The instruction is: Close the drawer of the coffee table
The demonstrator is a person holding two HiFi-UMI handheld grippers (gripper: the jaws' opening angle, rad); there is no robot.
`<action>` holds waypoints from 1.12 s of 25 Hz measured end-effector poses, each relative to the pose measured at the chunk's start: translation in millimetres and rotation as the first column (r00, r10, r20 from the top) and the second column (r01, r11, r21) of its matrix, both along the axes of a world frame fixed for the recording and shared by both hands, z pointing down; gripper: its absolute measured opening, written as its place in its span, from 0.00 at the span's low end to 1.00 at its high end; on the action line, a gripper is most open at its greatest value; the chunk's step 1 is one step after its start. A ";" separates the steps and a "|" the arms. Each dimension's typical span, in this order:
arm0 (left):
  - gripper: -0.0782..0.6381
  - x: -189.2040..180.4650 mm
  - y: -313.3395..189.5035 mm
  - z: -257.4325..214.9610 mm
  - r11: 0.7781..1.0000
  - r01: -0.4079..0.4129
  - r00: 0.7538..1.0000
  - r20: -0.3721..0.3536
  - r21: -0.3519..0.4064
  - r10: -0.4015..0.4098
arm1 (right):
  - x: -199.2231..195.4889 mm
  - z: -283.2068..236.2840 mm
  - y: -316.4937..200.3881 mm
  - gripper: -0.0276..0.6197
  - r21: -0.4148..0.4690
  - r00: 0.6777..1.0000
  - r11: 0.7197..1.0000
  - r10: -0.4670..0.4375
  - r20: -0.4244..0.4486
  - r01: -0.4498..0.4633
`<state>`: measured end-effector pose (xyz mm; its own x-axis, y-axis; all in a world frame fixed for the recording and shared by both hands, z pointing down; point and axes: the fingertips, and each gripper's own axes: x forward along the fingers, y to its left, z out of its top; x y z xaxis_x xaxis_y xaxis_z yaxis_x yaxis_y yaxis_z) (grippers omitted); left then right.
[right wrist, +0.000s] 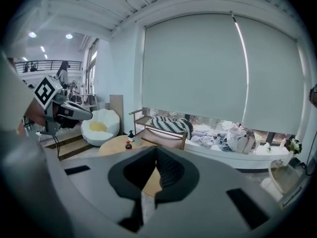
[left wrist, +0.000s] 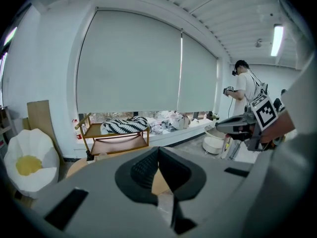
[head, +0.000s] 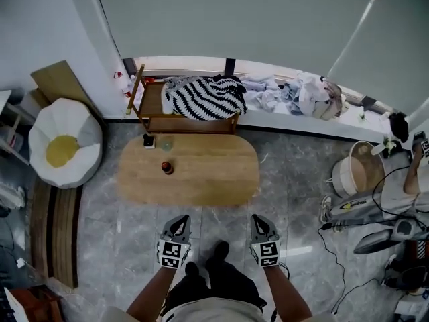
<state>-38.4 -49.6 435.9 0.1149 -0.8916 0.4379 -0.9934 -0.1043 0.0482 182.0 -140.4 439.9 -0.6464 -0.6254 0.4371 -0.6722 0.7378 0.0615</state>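
An oval wooden coffee table (head: 201, 173) stands on the grey tiled floor straight ahead of me; from above no drawer front shows along its near edge. Both grippers hang side by side in the air short of that edge. My left gripper (head: 179, 220) is shut, its dark pads meeting with nothing between them (left wrist: 158, 151). My right gripper (head: 259, 221) is shut and empty as well (right wrist: 156, 150). In the right gripper view the table (right wrist: 116, 144) lies beyond the jaws.
A small dark bottle (head: 167, 168), a glass (head: 165, 142) and a black item (head: 148, 140) stand on the table's far left. Behind it is a wooden rack with a striped cloth (head: 204, 96). A white-and-yellow seat (head: 64, 146) sits left; a tub (head: 358, 170) and cables lie right.
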 end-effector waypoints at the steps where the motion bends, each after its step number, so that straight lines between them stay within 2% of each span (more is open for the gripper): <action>1: 0.14 -2.0 6.3 -3.2 1.000 -0.011 1.000 0.003 -0.002 0.011 | -2.2 -5.3 4.5 0.07 0.008 1.000 1.000 0.003 -0.001 -0.003; 14: 0.14 -20.8 94.5 -58.9 0.991 -0.129 0.991 -0.015 0.024 0.130 | -24.6 -64.1 90.9 0.07 0.028 0.994 0.995 0.095 0.053 -0.096; 22: 0.14 -18.5 121.6 -95.9 0.991 -0.117 0.993 0.005 0.068 0.117 | -13.3 -96.3 135.8 0.07 0.043 0.994 0.996 0.077 0.073 -0.080; 28: 0.14 -8.7 126.6 -113.2 0.989 -0.100 0.995 0.010 0.111 0.099 | 10.0 -110.8 139.6 0.07 0.083 0.993 0.994 0.069 0.095 -0.077</action>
